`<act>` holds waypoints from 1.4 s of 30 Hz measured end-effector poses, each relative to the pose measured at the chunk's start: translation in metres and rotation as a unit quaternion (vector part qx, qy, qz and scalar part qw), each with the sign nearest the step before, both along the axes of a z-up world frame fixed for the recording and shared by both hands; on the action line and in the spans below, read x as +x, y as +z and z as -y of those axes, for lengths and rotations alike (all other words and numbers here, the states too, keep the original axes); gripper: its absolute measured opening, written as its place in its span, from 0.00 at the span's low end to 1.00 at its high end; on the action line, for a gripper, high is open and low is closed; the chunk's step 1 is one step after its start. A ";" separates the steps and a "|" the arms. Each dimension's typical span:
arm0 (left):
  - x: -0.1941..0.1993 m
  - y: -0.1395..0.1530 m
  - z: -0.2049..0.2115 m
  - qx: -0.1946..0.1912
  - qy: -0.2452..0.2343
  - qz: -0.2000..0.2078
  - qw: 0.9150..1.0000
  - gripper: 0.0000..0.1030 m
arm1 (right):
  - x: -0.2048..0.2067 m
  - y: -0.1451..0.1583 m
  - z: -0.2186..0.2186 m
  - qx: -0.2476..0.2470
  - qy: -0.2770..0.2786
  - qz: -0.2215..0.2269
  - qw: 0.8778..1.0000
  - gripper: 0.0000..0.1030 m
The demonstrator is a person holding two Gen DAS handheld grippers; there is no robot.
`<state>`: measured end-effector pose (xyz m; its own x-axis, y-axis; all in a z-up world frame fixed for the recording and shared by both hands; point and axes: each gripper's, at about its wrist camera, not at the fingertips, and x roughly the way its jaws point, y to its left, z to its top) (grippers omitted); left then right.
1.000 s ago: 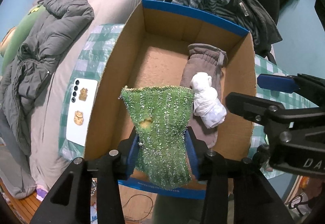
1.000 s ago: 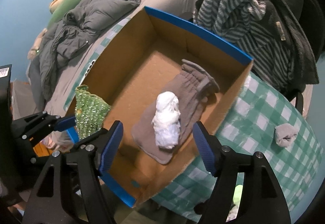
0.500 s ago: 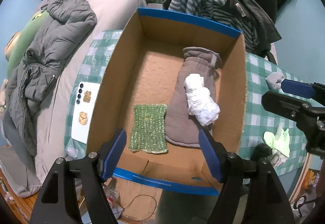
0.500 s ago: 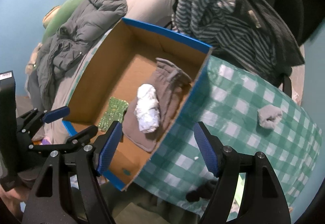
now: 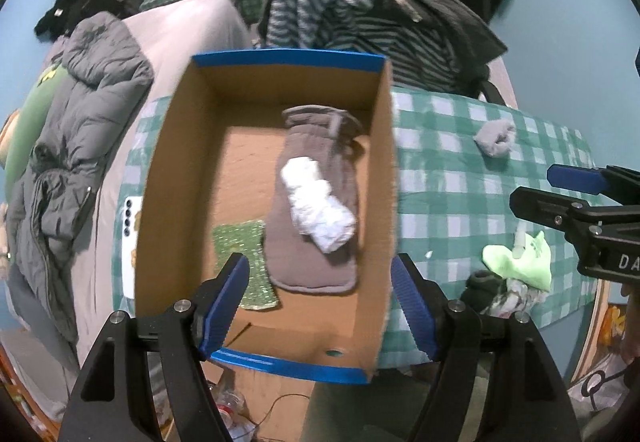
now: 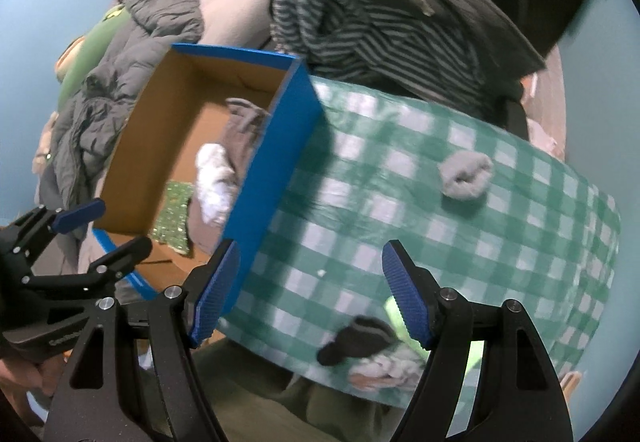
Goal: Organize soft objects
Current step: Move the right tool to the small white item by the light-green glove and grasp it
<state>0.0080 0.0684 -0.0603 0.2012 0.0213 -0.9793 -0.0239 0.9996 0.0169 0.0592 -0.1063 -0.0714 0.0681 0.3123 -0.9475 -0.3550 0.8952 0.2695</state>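
A cardboard box with blue rims sits on a green checked tablecloth. Inside lie a grey mitten, a white cloth bundle on top of it, and a green glittery cloth. My left gripper hangs open and empty above the box's near end. My right gripper is open and empty over the tablecloth beside the box. On the cloth lie a rolled grey sock, a lime cloth, and a dark sock.
A grey puffer jacket lies on a bed left of the box. A striped garment and dark coat hang over a chair behind. A white phone lies beside the box. More cloths bunch at the table's near edge.
My left gripper opened and let the green glittery cloth drop into the box, then drew up and to the right. My right gripper swept right, from above the box to over the tablecloth.
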 end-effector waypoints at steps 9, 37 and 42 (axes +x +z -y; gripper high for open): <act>0.009 0.000 0.042 0.001 -0.046 0.001 0.999 0.73 | -0.001 -0.011 0.055 -0.016 -0.048 -0.015 0.999 0.73; 0.028 -0.060 0.140 0.019 -0.155 -0.044 0.987 0.73 | -0.025 -0.105 0.137 -0.026 -0.100 -0.058 0.993 0.65; 0.028 -0.075 0.148 0.022 -0.166 -0.057 0.984 0.73 | -0.026 -0.125 0.134 -0.037 -0.093 -0.067 0.993 0.60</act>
